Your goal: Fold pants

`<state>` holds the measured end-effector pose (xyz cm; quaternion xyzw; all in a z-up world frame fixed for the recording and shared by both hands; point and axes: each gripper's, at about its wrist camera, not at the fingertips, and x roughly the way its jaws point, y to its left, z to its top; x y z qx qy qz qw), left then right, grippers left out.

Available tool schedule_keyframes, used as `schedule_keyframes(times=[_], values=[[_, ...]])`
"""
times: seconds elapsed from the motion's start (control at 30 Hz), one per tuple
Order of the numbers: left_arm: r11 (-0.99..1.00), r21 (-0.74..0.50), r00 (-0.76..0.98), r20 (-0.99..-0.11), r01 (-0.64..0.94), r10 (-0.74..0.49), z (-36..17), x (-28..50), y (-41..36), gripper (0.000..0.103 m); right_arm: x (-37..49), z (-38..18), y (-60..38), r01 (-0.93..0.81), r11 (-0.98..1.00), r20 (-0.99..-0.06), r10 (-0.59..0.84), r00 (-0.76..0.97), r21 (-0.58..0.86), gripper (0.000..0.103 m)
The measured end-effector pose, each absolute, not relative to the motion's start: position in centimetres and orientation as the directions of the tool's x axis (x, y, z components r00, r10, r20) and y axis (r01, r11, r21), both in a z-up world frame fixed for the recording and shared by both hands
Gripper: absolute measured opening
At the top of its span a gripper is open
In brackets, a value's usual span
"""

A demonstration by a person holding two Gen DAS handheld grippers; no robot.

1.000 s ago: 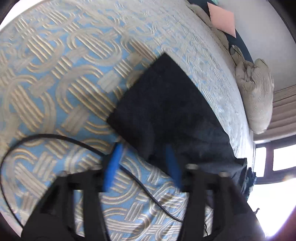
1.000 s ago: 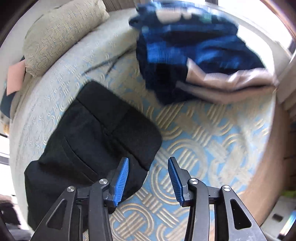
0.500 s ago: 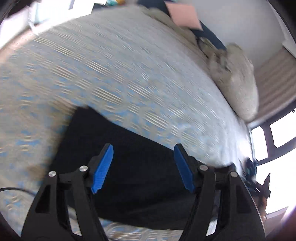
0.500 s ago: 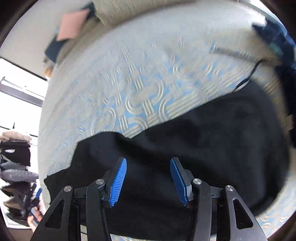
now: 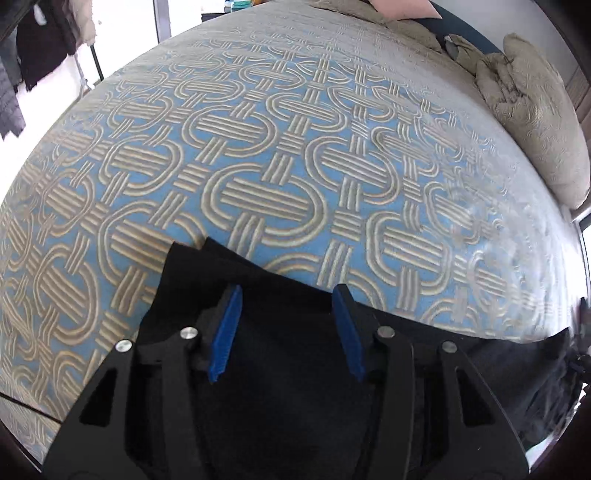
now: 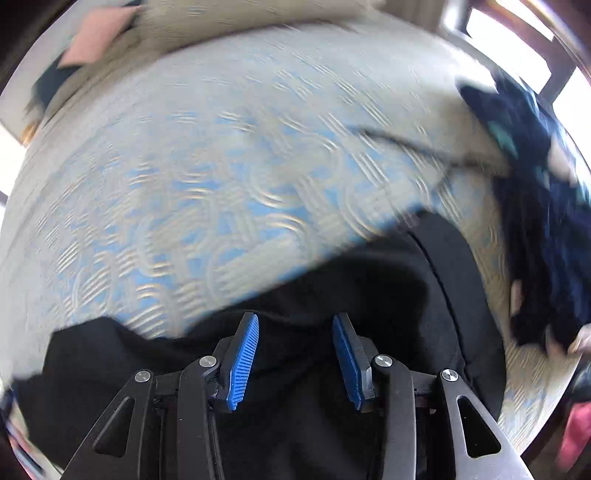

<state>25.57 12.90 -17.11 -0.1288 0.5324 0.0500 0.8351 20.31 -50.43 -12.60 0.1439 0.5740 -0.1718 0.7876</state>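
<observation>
Black pants lie folded flat on a blue and beige patterned bedspread. My left gripper points down over the pants' far edge near a corner. Its jaws are closing with black cloth between the blue pads, and no pinch shows. In the blurred right wrist view the same pants fill the lower half. My right gripper hangs over their far edge, jaws closing, with cloth between the pads but not visibly pressed.
Beige pillows and a pink sheet lie at the head of the bed. A heap of dark blue clothes sits right of the pants, with a thin cable running toward it. Dark garments hang beyond the bed's left side.
Both grippers have swung from the pants' near corner and the bedspread to above the pants' far edge. Both pairs of jaws have narrowed a little.
</observation>
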Motion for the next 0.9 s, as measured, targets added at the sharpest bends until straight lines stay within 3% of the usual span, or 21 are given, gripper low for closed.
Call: schedule_keyframes(times=[0.13, 0.23, 0.3, 0.37, 0.43, 0.63, 0.77, 0.9], values=[[0.961, -0.231, 0.470, -0.872, -0.148, -0.137, -15.1, 23.6, 12.1, 0.054, 22.3, -9.9, -44.0, 0.183, 0.979, -0.947, 0.025, 0.319, 0.088, 0.044], [0.969, -0.240, 0.464, -0.867, -0.063, -0.184, -14.9, 23.6, 10.3, 0.062, 25.8, -10.9, -40.4, 0.046, 0.993, -0.970, 0.092, 0.225, 0.105, 0.046], [0.977, -0.210, 0.449, -0.876, -0.028, -0.176, -15.4, 23.7, 9.2, 0.062, 27.2, -12.1, -39.5, -0.011, 0.994, -0.977, 0.106, 0.183, 0.106, 0.048], [0.984, -0.179, 0.433, -0.888, -0.016, -0.155, -16.2, 23.8, 9.0, 0.062, 28.3, -13.8, -38.3, -0.058, 0.990, -0.981, 0.138, 0.134, 0.131, 0.062], [0.982, -0.185, 0.403, -0.901, -0.020, -0.162, -17.3, 23.9, 9.3, 0.062, 29.3, -15.6, -37.2, -0.090, 0.984, -0.985, 0.158, 0.073, 0.151, 0.063], [0.985, -0.168, 0.404, -0.899, 0.044, -0.172, -18.1, 22.2, 9.2, 0.062, 23.6, -17.4, -31.2, -0.433, 0.901, -1.000, -0.012, 0.025, -0.021, 0.061], [0.986, -0.156, 0.422, -0.891, 0.059, -0.166, -18.3, 21.5, 9.1, 0.063, 19.5, -17.0, -30.5, -0.505, 0.863, -0.999, -0.033, -0.012, -0.022, 0.061], [0.986, -0.153, 0.431, -0.887, 0.060, -0.164, -18.2, 21.2, 9.0, 0.063, 19.6, -14.4, -32.7, -0.377, 0.925, -0.999, 0.047, -0.002, 0.044, 0.061]])
